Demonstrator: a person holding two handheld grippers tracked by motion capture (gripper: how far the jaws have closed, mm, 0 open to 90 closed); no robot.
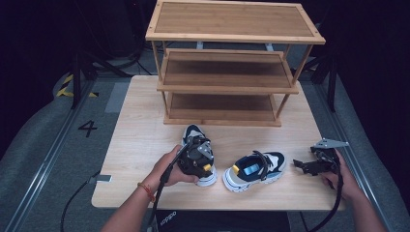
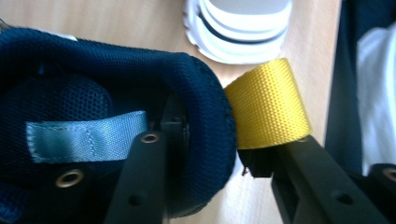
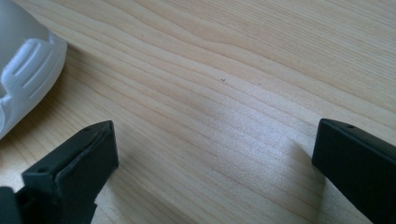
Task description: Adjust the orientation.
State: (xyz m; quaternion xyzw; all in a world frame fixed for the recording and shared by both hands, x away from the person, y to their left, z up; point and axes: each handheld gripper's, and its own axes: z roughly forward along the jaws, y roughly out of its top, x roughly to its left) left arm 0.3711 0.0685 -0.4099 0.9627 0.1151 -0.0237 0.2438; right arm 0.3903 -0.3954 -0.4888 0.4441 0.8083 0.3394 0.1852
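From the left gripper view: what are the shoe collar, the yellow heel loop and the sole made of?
Shoe collar: navy knit mesh, padded by its rounded bulge; open weave shows. Yellow heel loop: woven webbing, likely nylon or polyester; ribbed weave, matte. Sole of the other shoe: white moulded rubber or foam, smooth with grooved ridges. The left gripper has one jaw inside the collar, one outside.

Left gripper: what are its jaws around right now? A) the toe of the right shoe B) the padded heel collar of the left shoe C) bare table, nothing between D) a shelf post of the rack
B: in the left gripper view one jaw sits inside the left shoe and the other outside by the yellow heel loop, with the navy heel collar between them; the left gripper is at that shoe's heel in the high view.
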